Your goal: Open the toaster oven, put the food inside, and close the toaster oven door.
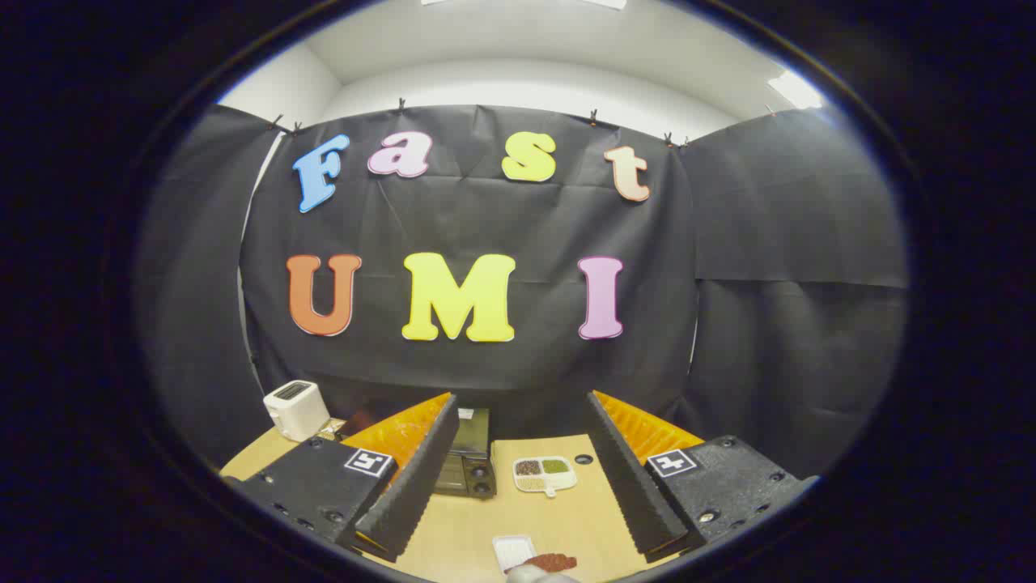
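Gripper [518, 478] hangs high over the table [469, 534], fingers spread wide w/ nothing between them, prob. held up & back to take in the whole layout before the first move. Toaster oven [465, 457] sits toward the table's far edge, partly hidden behind the left finger; door looks shut, can't be sure. Food [552, 561], a reddish-brown lump, lies at the near edge beside a small white tray [513, 551], handy for pickup. A divided dish [544, 474] sits mid-table, just right of the oven. White toaster [296, 409] occupies the far left corner, out of the way. Task not started; the door comes first.
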{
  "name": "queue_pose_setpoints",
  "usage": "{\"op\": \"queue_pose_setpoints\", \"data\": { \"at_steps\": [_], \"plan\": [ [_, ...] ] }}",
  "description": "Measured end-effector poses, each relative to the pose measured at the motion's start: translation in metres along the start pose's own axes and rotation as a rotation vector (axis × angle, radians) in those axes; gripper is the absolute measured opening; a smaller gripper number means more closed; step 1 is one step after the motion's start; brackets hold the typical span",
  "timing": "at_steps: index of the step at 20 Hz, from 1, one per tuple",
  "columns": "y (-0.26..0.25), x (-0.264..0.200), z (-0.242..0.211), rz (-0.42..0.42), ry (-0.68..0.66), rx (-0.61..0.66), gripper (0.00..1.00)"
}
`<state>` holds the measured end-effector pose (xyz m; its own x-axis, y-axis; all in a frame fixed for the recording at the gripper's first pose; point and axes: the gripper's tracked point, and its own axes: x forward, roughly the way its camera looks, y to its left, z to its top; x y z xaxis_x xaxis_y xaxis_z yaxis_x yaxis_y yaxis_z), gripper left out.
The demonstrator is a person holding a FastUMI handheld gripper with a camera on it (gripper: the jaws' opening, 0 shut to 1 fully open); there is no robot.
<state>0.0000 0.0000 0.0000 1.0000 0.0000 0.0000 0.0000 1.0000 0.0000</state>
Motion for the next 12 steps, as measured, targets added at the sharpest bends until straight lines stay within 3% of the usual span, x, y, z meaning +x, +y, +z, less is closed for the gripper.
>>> {"op": "queue_pose_setpoints", "data": {
  "at_steps": [12],
  "plan": [
    [0.031, 0.005, 0.0, 0.005, -0.005, -0.015, 0.99]
  ]
}}
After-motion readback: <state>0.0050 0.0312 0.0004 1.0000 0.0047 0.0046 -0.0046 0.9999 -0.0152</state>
